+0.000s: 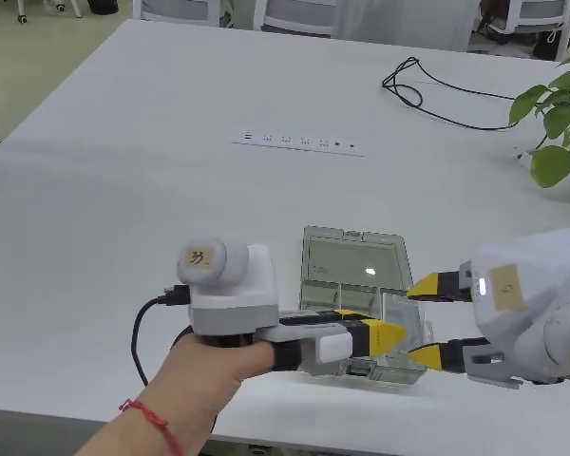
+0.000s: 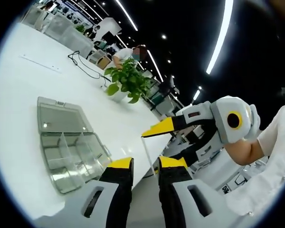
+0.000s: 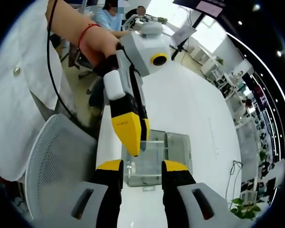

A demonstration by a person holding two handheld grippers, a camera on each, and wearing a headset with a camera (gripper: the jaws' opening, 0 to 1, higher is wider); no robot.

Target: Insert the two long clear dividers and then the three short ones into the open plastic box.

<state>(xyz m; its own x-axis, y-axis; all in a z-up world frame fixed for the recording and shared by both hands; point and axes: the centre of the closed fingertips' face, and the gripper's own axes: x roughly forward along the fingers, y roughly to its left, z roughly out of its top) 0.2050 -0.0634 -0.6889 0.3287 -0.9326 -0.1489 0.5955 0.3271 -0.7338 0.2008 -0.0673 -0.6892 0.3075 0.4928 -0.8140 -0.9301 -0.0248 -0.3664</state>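
The open clear plastic box [image 1: 388, 371] lies near the table's front edge, its lid [image 1: 351, 256] flat behind it. In the left gripper view the box [image 2: 71, 159] holds some clear partitions. My left gripper [image 1: 385, 334] reaches in from the left over the box's front, jaws close together on a thin clear divider [image 2: 144, 156] that stands up between them. In the right gripper view, the left gripper [image 3: 135, 142] hangs just above the box [image 3: 149, 171]. My right gripper [image 1: 423, 321] is at the box's right end, open wide and holding nothing.
A white power strip [image 1: 297, 142] lies mid-table, with a black cable [image 1: 427, 95] behind it. A potted plant [image 1: 556, 123] stands at the right edge. A grey mesh chair [image 3: 52, 161] sits off the table's front side. A person sits in the background beyond the plant [image 2: 126, 80].
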